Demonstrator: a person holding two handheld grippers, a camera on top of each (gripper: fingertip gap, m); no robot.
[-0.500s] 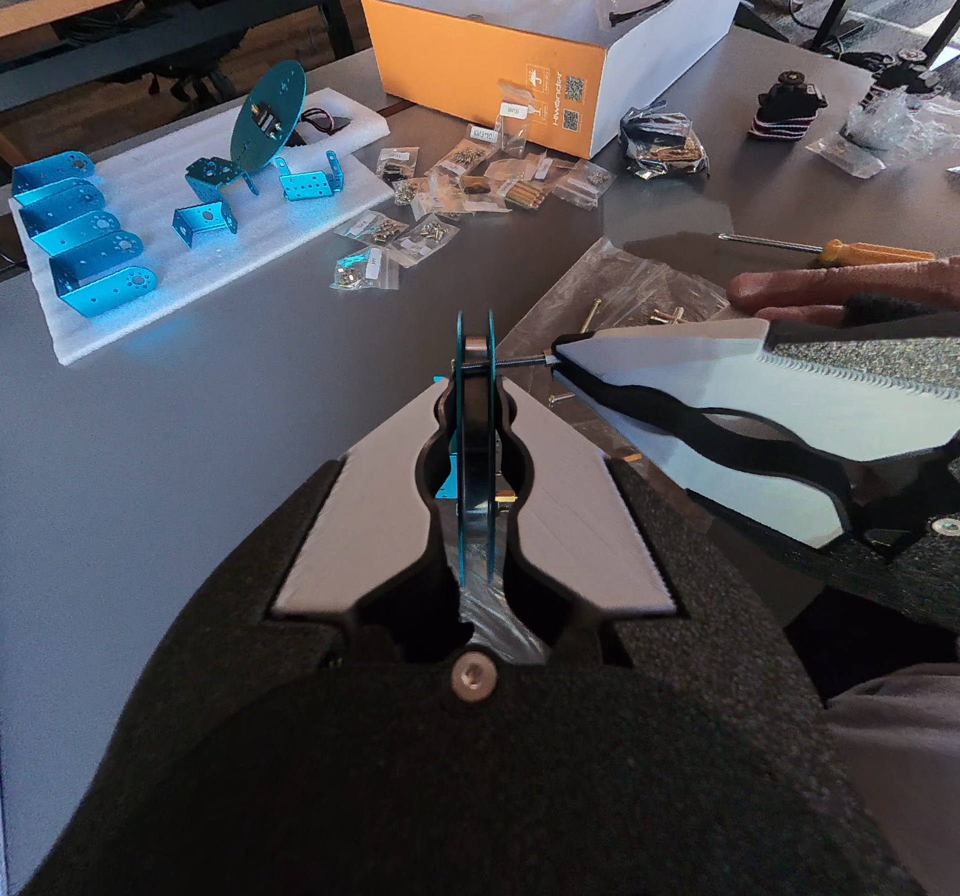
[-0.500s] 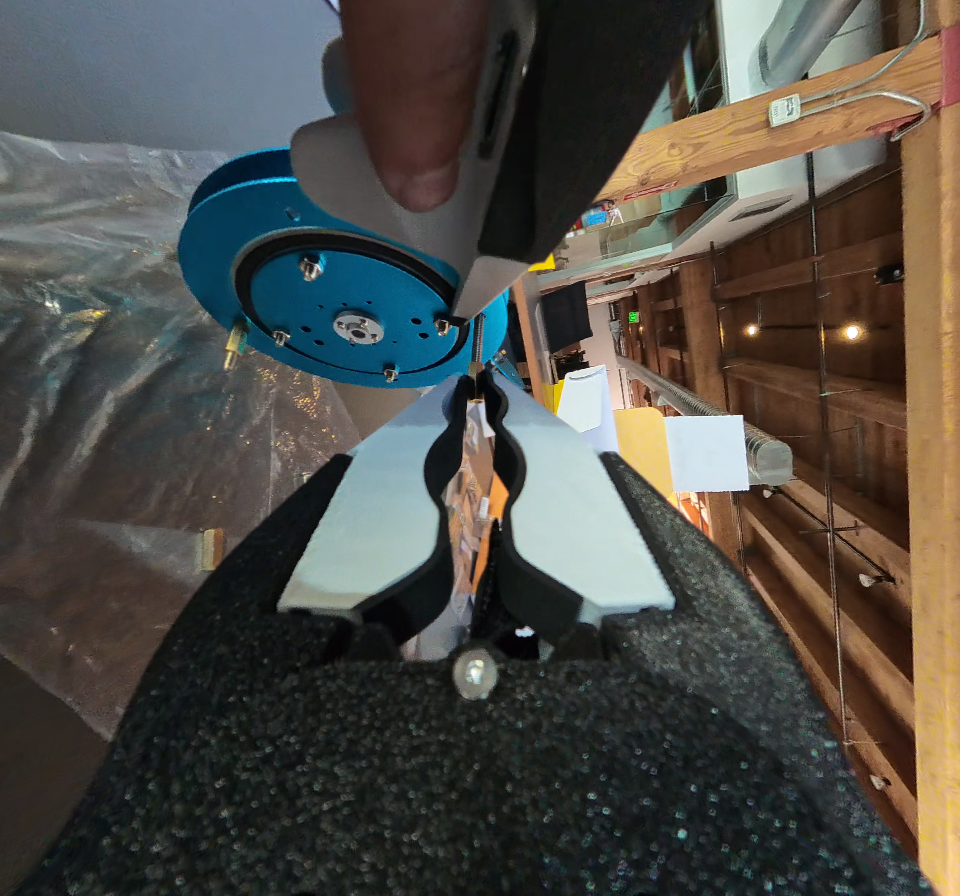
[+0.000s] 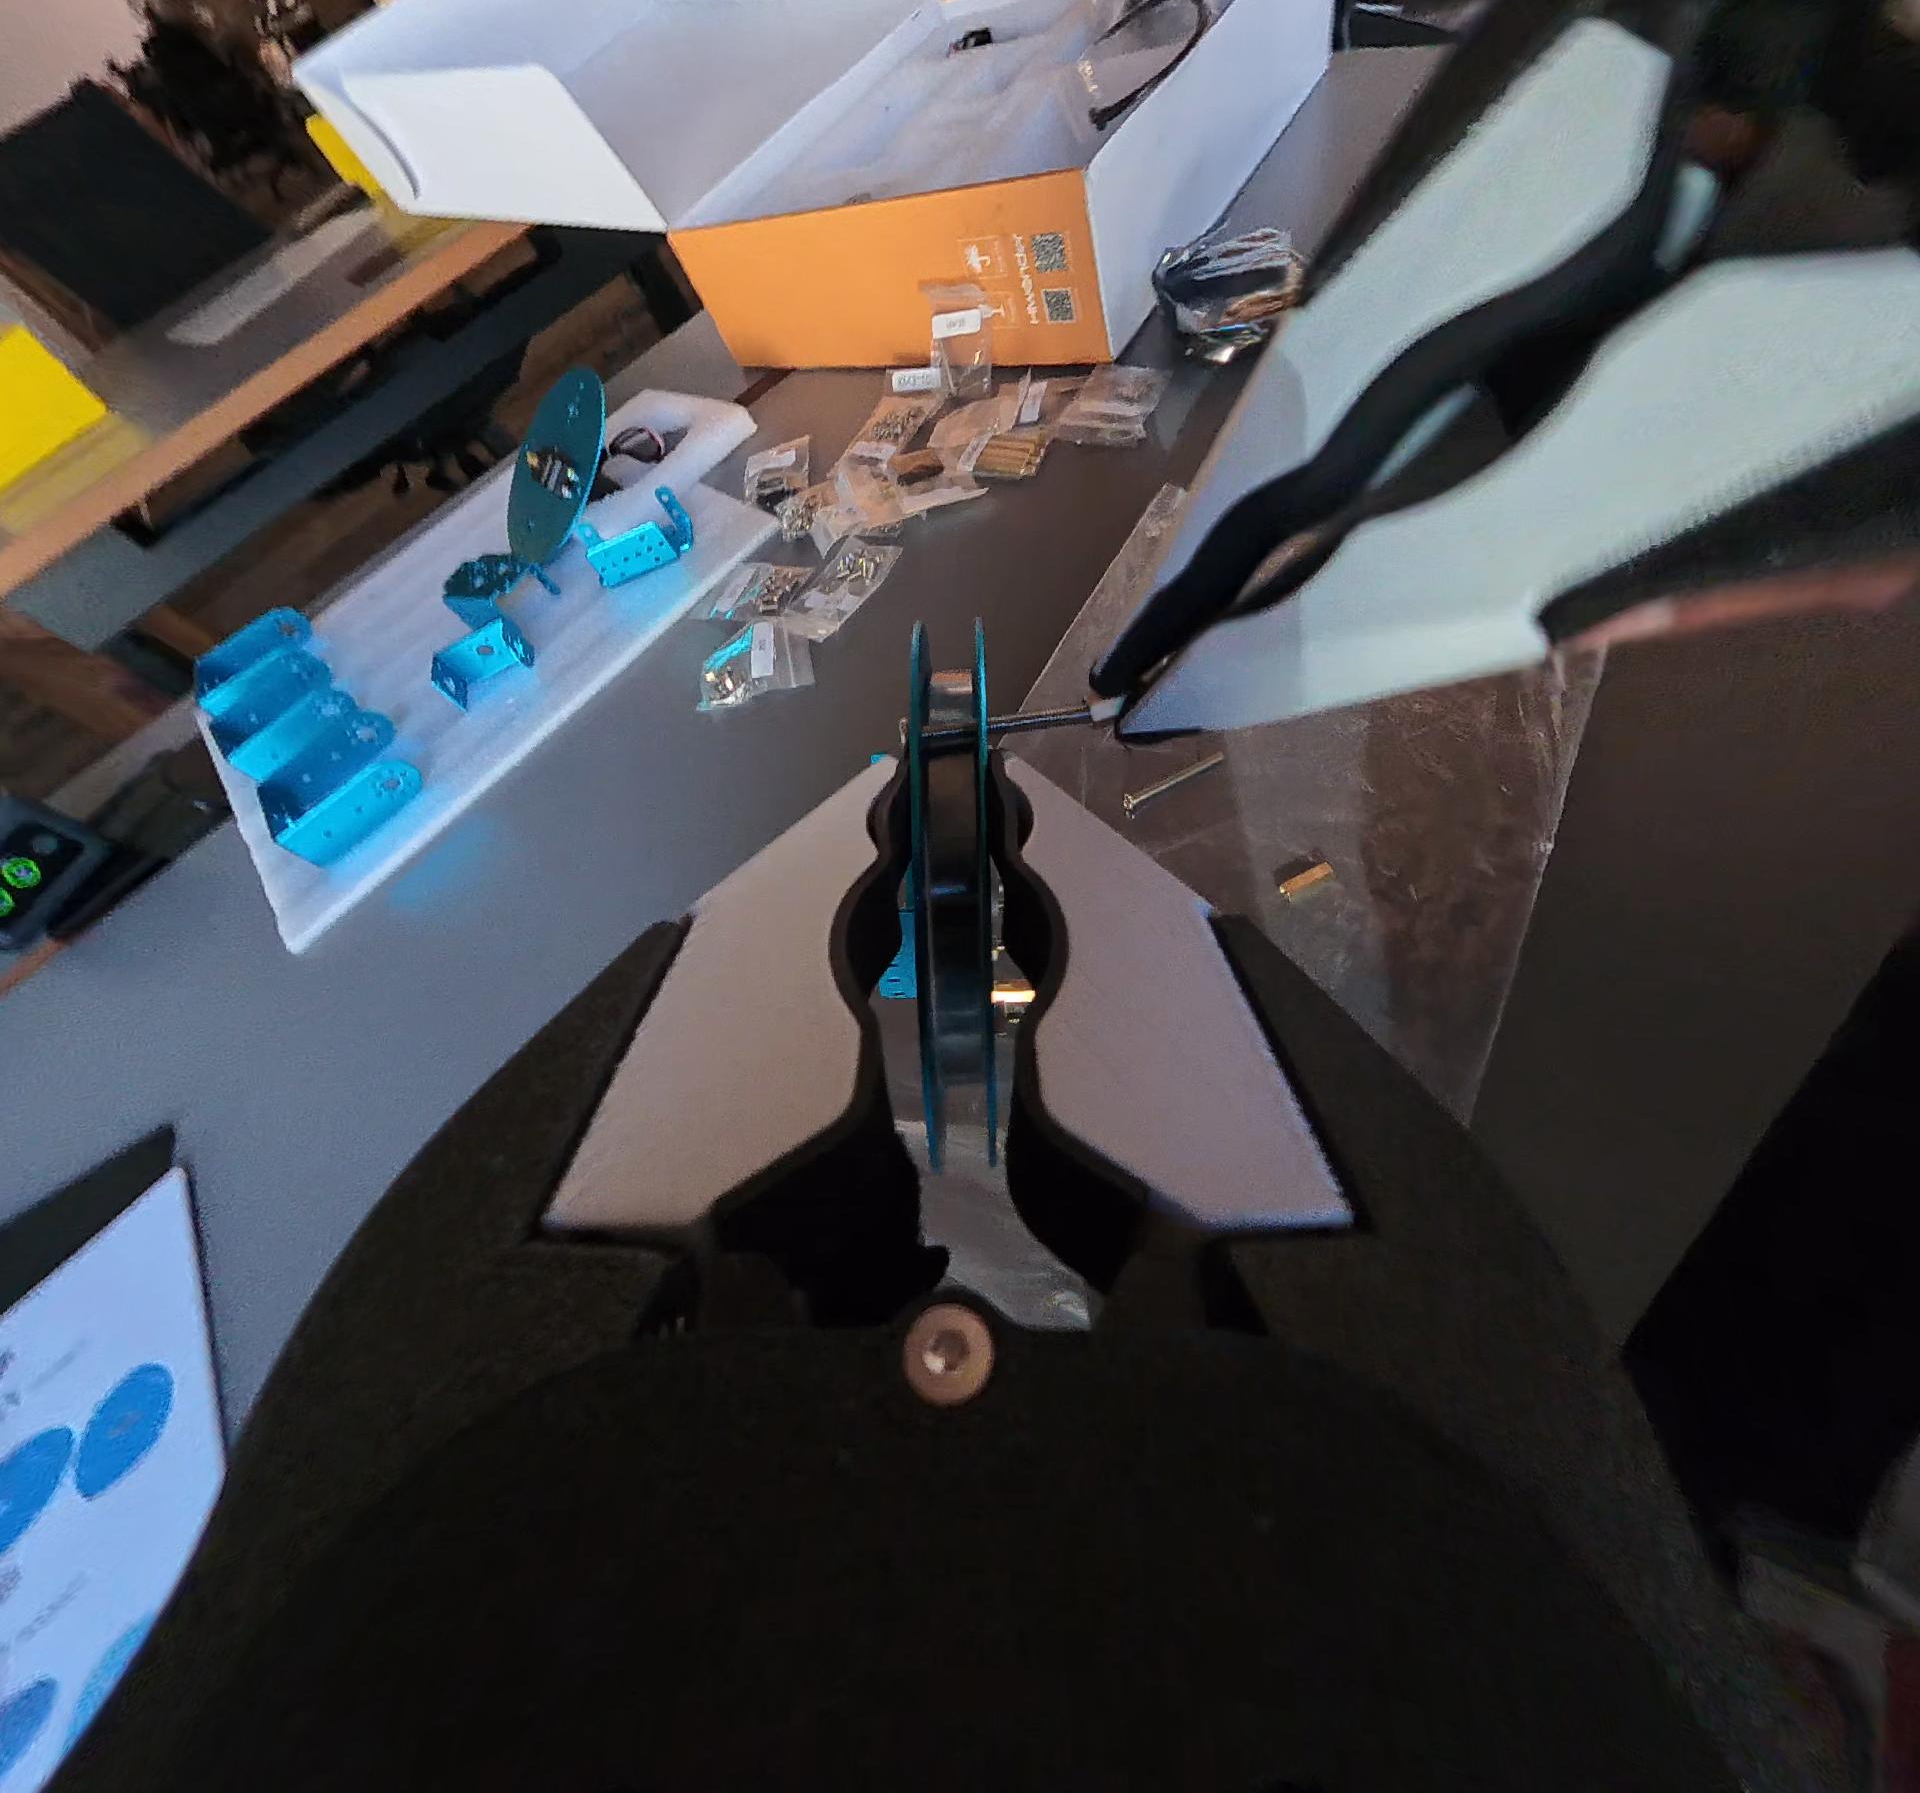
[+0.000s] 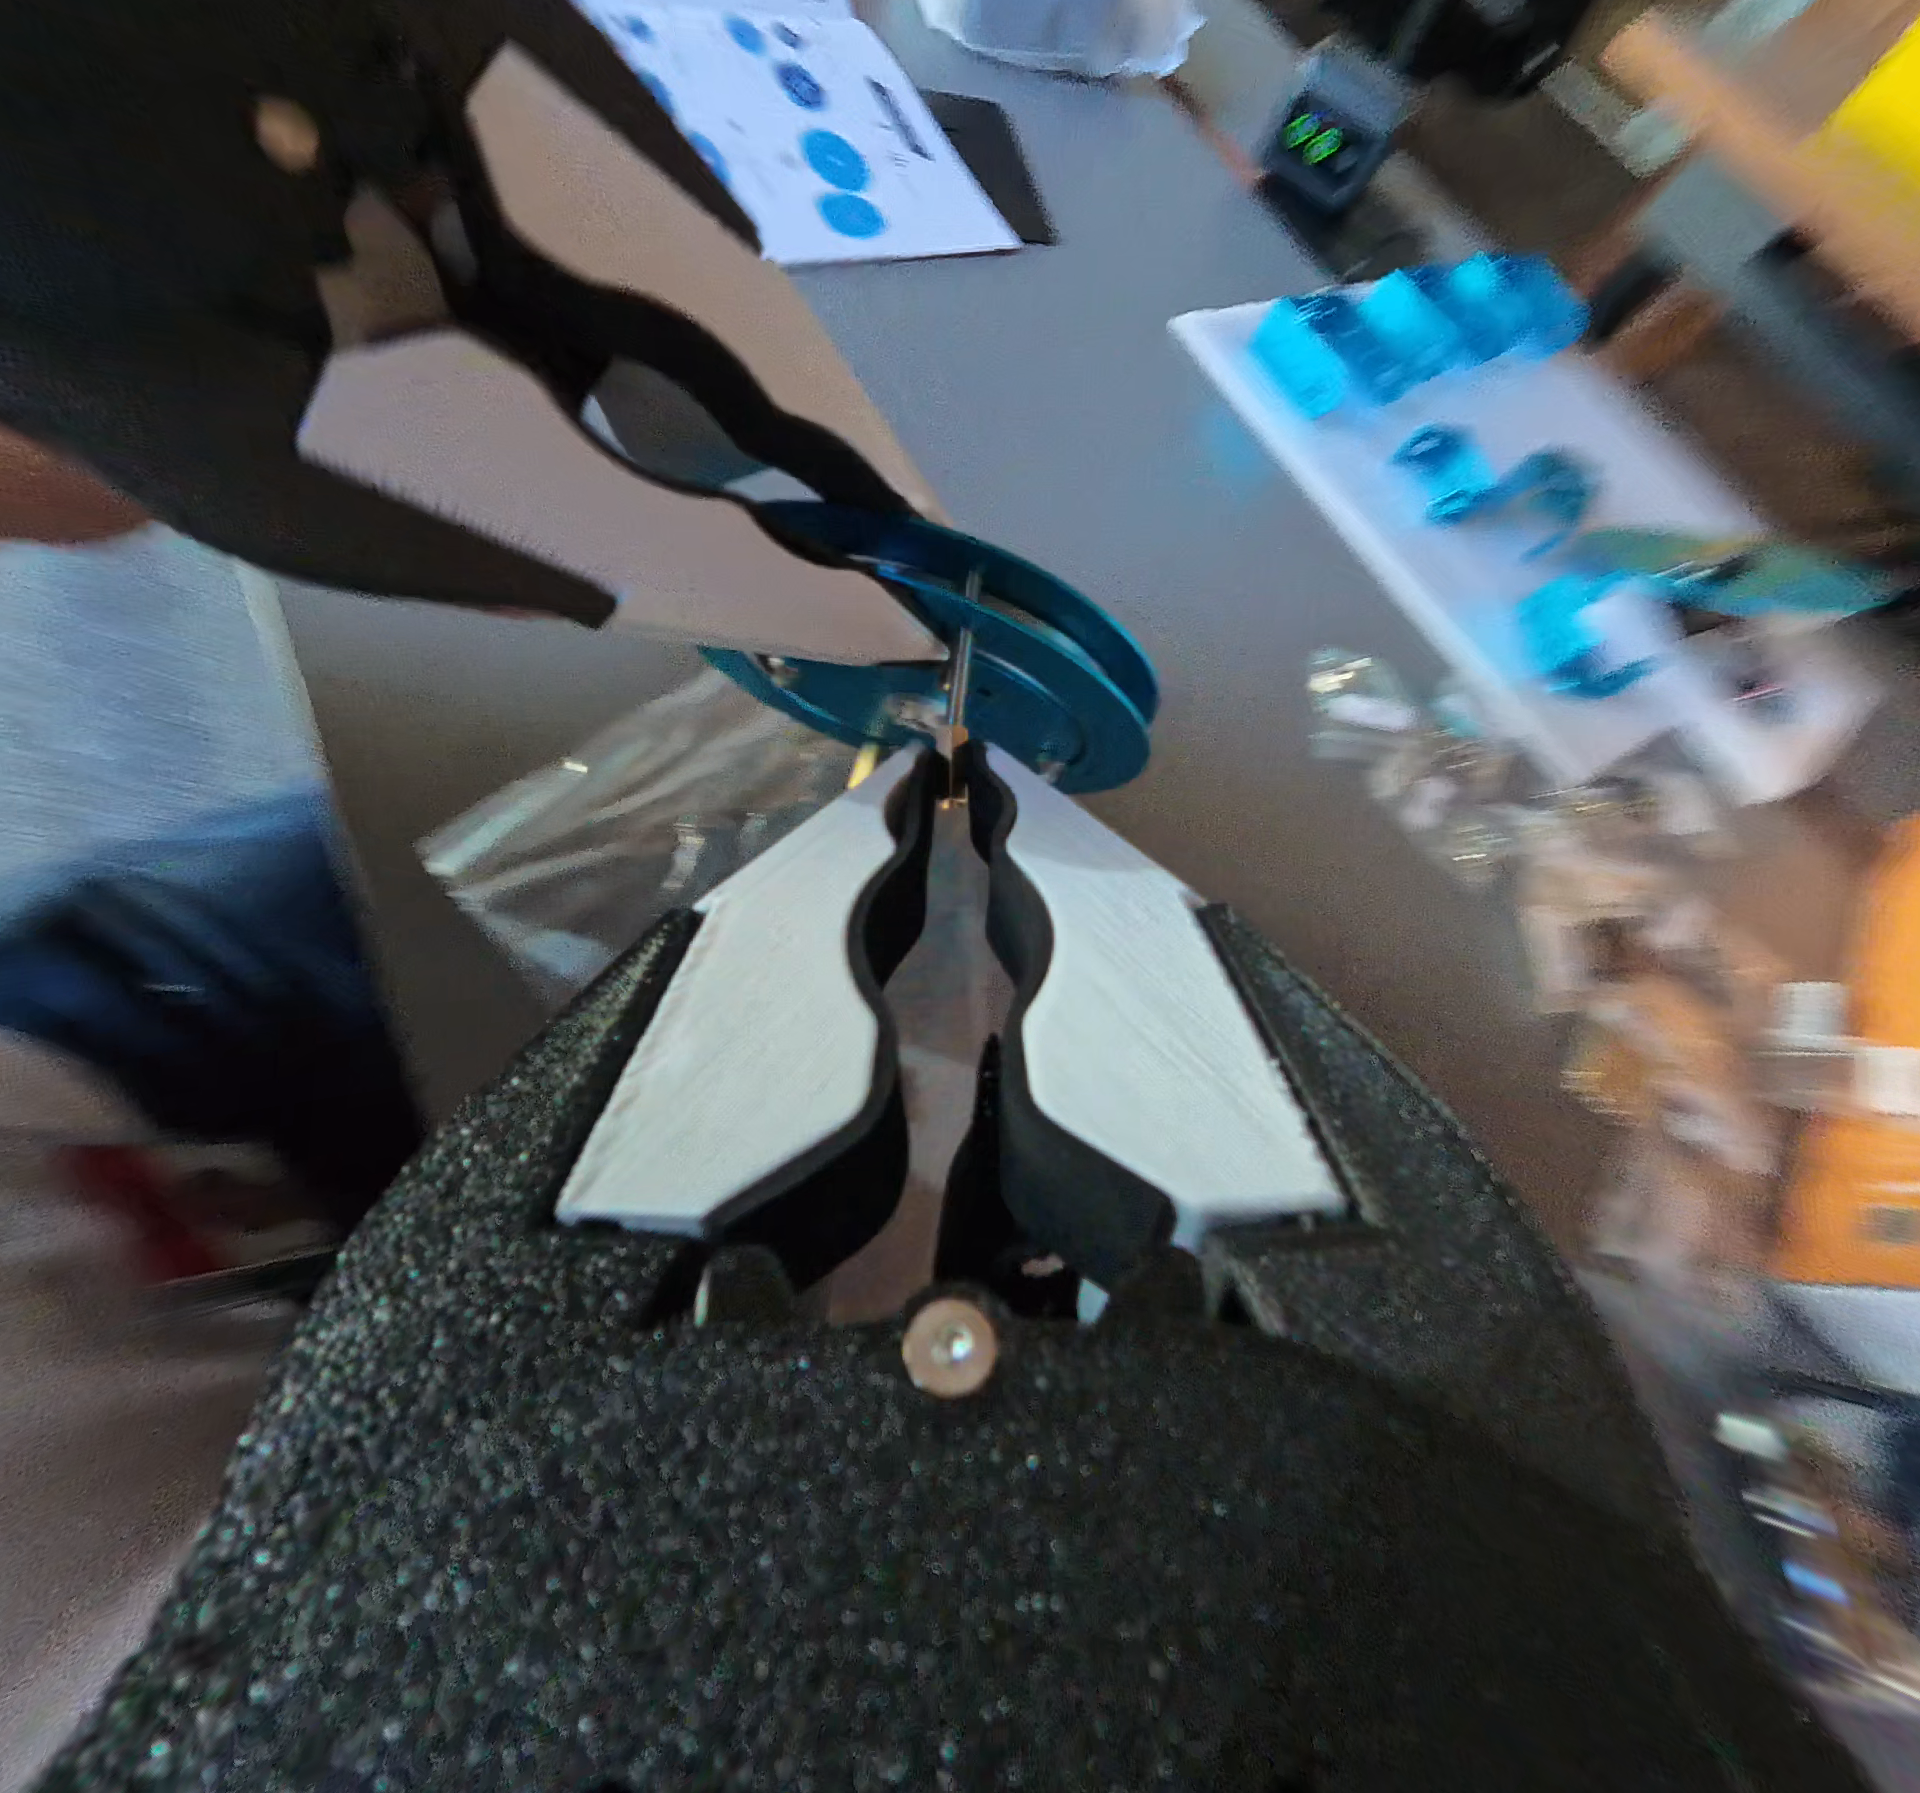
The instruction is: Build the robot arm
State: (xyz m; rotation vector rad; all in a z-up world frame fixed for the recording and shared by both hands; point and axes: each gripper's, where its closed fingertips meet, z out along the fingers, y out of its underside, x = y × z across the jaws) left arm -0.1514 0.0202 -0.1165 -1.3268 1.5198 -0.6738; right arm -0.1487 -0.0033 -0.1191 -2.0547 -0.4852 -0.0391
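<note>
My left gripper [image 3: 948, 777] is shut on a blue double-disc assembly [image 3: 956, 964] and holds it on edge above the grey table [image 3: 520, 1016]. My right gripper [image 3: 1112, 704] comes in from the upper right. It is shut on the end of a long thin screw [image 3: 1039, 720] that passes crosswise through the discs near their top edge. In the blurred right wrist view, the right gripper [image 4: 948, 764] pinches a brass-coloured end of the screw [image 4: 966, 642]. The blue discs [image 4: 1049, 694] lie just ahead of it, held by the left gripper [image 4: 914, 580].
An open orange and white box [image 3: 883, 289] stands at the back. A white foam sheet [image 3: 343, 870] bears blue brackets [image 3: 312, 735]. Small bags of hardware [image 3: 831, 548] lie mid-table. A clear plastic bag [image 3: 1351, 912] holds a loose screw [image 3: 1174, 779] and a brass standoff [image 3: 1304, 879]. An instruction sheet [image 3: 94, 1431] lies near left. Left and right tips are no more than a few centimetres apart.
The right gripper has swung from level on the right to steeply down from the upper right, still on the screw. The left gripper has tilted and now shows more of the room.
</note>
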